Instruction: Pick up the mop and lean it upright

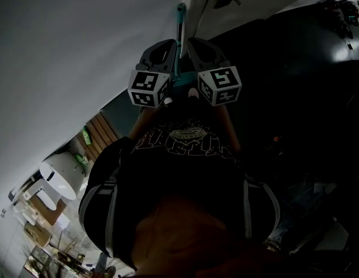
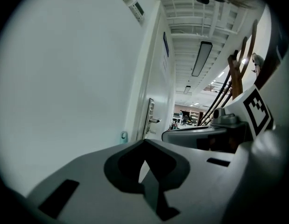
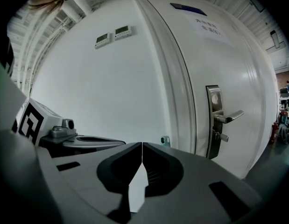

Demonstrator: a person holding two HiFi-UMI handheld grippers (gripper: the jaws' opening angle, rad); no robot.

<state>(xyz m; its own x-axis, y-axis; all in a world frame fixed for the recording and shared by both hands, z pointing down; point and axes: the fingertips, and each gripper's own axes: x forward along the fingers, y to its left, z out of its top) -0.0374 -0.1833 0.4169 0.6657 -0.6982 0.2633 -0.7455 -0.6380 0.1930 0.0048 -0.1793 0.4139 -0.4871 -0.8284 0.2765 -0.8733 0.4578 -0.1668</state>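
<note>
Slim teal mop handle (image 1: 180,30)

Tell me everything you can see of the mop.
Only the mop's handle shows: a thin teal pole ending in a rounded cap. It passes between the left gripper and right gripper, both shut on nothing, its tip at the white wall beside the door frame. The mop head is out of view.
</note>
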